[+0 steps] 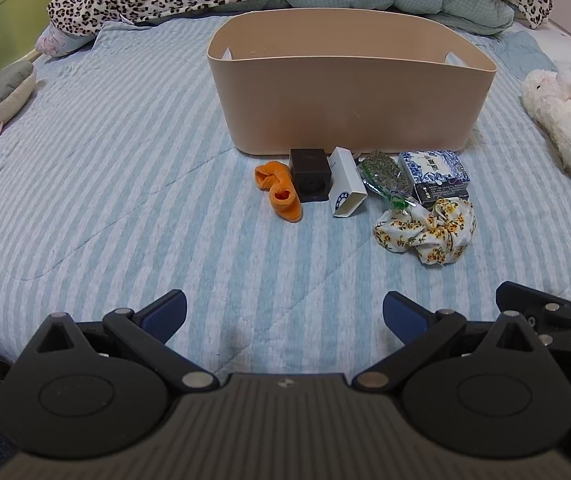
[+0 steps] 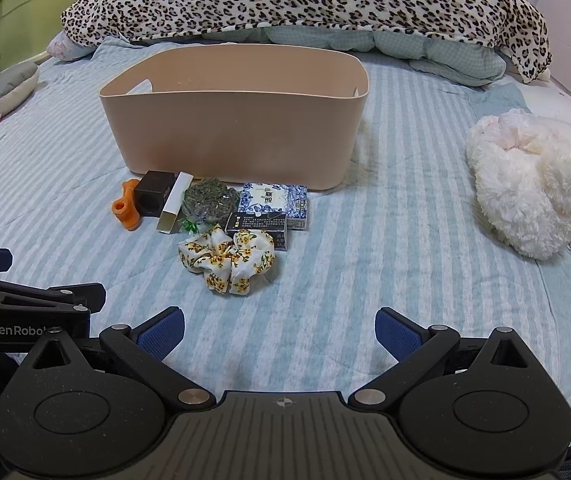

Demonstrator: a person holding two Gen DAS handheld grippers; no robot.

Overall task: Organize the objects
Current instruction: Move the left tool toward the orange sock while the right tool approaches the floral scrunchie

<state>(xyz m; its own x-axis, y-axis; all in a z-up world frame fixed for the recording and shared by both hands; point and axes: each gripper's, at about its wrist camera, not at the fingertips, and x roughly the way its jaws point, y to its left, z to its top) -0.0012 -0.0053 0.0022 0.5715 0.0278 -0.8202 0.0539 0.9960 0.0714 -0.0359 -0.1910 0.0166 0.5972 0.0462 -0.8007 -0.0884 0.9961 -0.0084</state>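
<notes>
Nearest the lens in each wrist view sit the black linkages and blue ribbed pads of the tools; the left gripper (image 1: 284, 312) has its fingers spread wide with nothing between them, and the right gripper (image 2: 279, 328) is the same, both hovering low over the striped quilt of the bed (image 1: 125, 200); the two are held side by side, each showing at the edge of the other's view. Nothing appears to be packed yet, so I judge the task to be at its opening step, the approach. The things to sort lie in a tight cluster against the near wall of the beige bin (image 1: 345, 92), at about 12 o'clock from the left tool and 11 o'clock from the right; from the left view they run: an orange rolled sock (image 1: 279, 190), soft and knotted; a small black box (image 1: 309, 174), hard-edged; a white carton (image 1: 345, 188), slim and smooth; a clear bag of dried greenery (image 1: 383, 174), crinkly; a blue-and-white patterned box (image 1: 433, 168) resting on a dark pack (image 1: 441, 191); and a floral scrunchie (image 1: 429, 228), ruffled fabric, nearest of all. The bin is smooth plastic, oval, with handle cut-outs; its inside is hidden. The next move likely calls for reaching forward, closing on one piece, probably the scrunchie, and lifting it over the rim.
</notes>
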